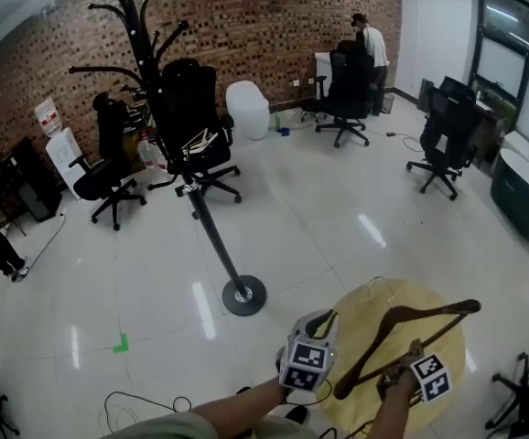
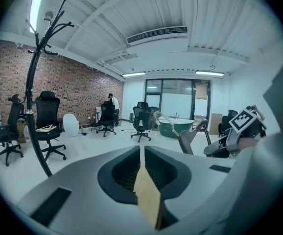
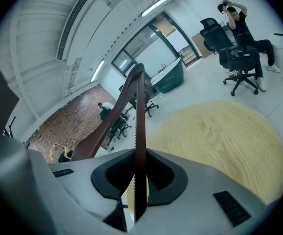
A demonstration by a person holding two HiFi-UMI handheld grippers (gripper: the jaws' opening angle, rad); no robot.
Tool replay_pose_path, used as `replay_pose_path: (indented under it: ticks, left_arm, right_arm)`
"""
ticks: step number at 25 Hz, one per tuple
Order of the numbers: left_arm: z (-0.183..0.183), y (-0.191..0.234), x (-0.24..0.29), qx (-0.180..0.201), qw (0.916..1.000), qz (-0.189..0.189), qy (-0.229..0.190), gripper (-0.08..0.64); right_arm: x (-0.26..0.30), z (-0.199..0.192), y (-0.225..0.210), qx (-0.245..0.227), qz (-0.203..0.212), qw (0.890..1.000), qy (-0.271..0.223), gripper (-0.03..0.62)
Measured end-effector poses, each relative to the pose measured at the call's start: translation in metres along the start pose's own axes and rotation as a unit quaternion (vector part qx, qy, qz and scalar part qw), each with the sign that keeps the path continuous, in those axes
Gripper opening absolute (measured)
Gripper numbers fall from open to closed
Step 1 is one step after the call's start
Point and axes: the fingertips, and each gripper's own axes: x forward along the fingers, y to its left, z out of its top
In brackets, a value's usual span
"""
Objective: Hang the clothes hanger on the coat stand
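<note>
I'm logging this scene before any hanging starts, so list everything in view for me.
Black metal coat stand: one, black, on the white floor, centre-left.
Dark brown wooden clothes hanger: one, brown, above the table, in the right gripper.
Round light wooden table: one, pale wood, bottom right.
Black wheeled office chairs: at least four, black, around the room.
White rounded container: one, white, near the brick wall.
Green tape mark: one, green, on the floor at lower left.
Dark green tub: one, green, right edge.
People: two; one standing at the back, one seated in the right gripper view.
Left gripper: grey, jaws together, empty.
Right gripper: grey, closed on the hanger.
</note>
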Motion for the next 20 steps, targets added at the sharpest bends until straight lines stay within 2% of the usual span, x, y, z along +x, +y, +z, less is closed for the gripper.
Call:
replay_pose_path:
  ticks: [7, 10, 20]
  left_arm:
    - [0.015, 0.052, -0.035, -0.013, 0.9991, 0.037, -0.018, 0.048]
    - [0.020, 0.093, -0.065, -0.014, 0.9984, 0.047, -0.028, 0.048]
    - [0.029, 0.337, -0.230, -0.035, 0.9937, 0.083, -0.066, 0.048]
  right_arm:
    - [-0.011, -0.022, 0.054, 0.010, 0.040, 0.999, 0.007, 0.037]
    - [-0.023, -0.051, 0.091, 0.007, 0.052, 0.999, 0.007, 0.037]
    - [-0.086, -0.234, 0.294, 0.020, 0.097, 0.995, 0.013, 0.037]
